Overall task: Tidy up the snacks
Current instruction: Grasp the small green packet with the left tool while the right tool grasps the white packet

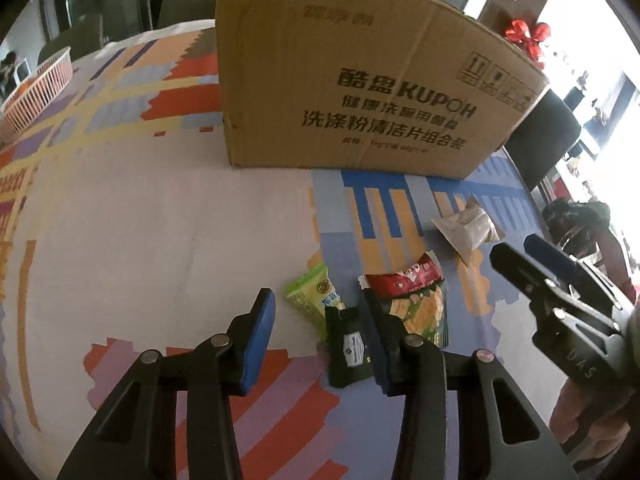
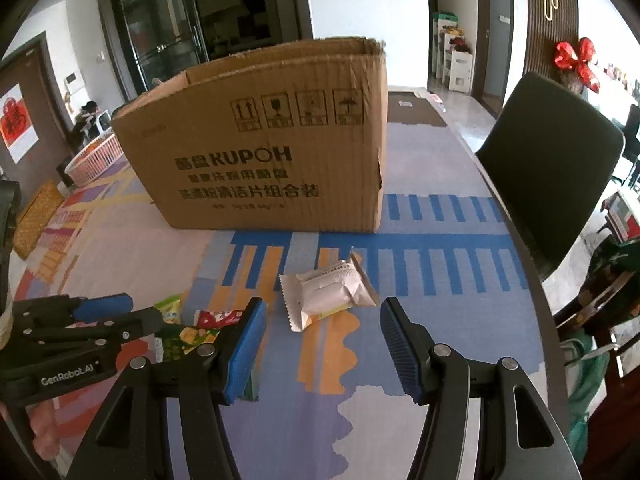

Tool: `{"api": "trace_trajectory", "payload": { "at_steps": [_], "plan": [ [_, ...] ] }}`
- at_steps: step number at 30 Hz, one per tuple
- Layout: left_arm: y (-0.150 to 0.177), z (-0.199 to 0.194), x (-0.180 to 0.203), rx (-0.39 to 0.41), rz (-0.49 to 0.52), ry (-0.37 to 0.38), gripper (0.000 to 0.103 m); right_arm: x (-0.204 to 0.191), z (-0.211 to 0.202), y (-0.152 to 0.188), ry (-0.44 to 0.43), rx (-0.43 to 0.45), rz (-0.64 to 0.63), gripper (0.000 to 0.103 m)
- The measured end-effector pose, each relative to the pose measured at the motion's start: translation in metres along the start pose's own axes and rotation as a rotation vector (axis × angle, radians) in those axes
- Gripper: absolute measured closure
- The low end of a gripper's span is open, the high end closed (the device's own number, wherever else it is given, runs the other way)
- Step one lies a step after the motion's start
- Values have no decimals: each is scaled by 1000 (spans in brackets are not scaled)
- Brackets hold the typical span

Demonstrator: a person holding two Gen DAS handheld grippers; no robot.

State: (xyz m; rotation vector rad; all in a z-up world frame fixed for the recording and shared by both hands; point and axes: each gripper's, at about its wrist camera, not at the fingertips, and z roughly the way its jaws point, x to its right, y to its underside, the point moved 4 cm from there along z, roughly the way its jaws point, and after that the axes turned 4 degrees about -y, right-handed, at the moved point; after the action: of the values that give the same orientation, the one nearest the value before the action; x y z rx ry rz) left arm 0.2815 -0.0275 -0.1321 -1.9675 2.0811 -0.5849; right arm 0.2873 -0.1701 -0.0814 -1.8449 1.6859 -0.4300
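Right wrist view: our right hand-held gripper [image 2: 323, 340] hangs wide and empty over the white packet [image 2: 330, 292], with the box [image 2: 272, 148] at 12 o'clock. Our left hand-held gripper [image 1: 320, 338] is part-open around the dark green packet [image 1: 347, 350], not clamping. Four snacks still lie on the tabletop [image 1: 160, 240], so we judge sorting barely begun.
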Motion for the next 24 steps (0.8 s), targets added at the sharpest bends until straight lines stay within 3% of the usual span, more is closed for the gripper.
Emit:
{"api": "trace_trajectory", "payload": {
  "at_steps": [4, 7, 15, 24],
  "plan": [
    [-3, 5, 2, -14, -16, 5, 62, 3, 12, -1, -27, -24, 19, 35],
    [-5, 11, 3, -30, -29, 3, 68, 5, 17, 0, -45, -34, 27, 35],
    [-3, 27, 7, -82, -36, -19, 72, 13, 29, -1, -77, -51, 64, 35],
    [-6, 29, 4, -72, -22, -34, 82, 12, 49, -6, -122, -83, 95, 35]
  ]
}}
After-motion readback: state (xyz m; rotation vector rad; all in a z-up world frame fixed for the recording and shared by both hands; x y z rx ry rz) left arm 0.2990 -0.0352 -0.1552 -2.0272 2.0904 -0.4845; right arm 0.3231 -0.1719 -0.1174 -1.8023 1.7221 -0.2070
